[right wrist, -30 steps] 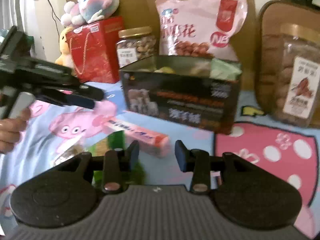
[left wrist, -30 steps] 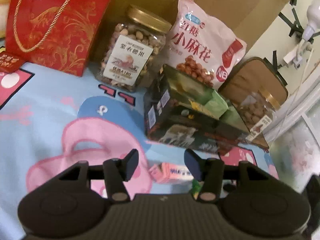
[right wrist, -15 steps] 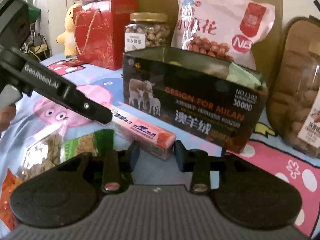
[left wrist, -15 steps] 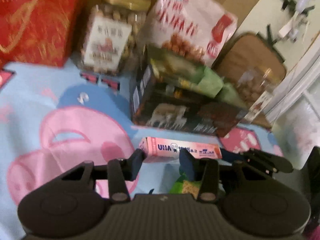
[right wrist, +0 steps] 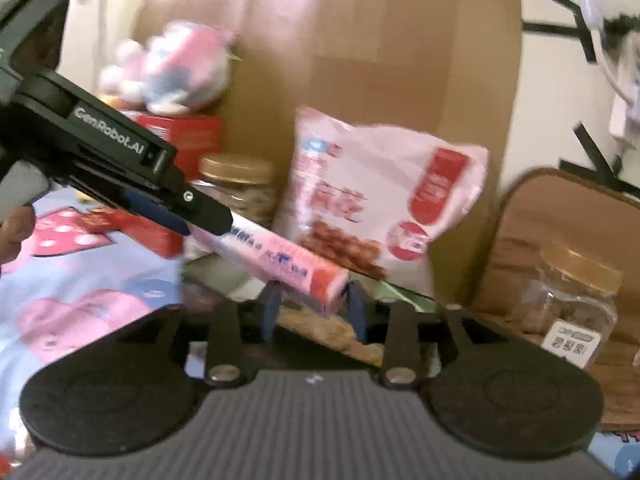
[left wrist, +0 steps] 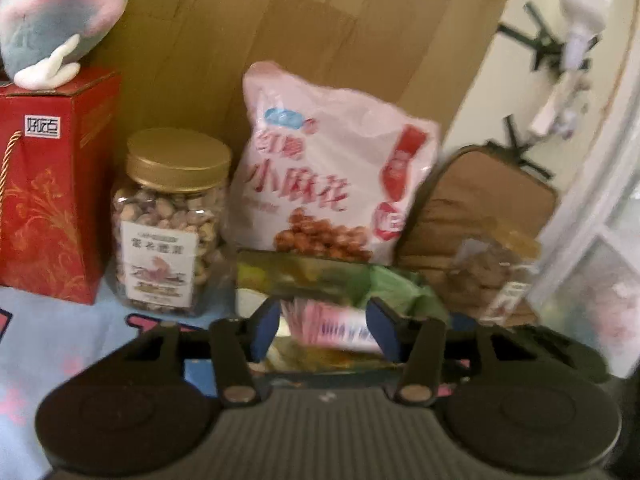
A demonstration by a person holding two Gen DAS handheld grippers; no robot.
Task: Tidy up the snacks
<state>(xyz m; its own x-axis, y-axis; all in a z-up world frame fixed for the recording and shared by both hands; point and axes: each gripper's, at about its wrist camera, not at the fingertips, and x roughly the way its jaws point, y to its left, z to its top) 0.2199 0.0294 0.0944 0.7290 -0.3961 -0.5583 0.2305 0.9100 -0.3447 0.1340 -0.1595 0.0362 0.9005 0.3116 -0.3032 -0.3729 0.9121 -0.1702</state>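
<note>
- My left gripper (left wrist: 326, 330) and right gripper (right wrist: 314, 308) each pinch one end of the long pink snack box (right wrist: 280, 260); both sets of jaws have just been opening slightly around it.
- The box hangs level, just above the open dark box (left wrist: 304, 276) of snacks.
- Step, I judge: dropping it in.
- Next: lower both ends evenly, then let go together.

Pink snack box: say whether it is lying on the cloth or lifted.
Lifted. The pink snack box hangs in the air, slanted, over the dark storage box.
</note>
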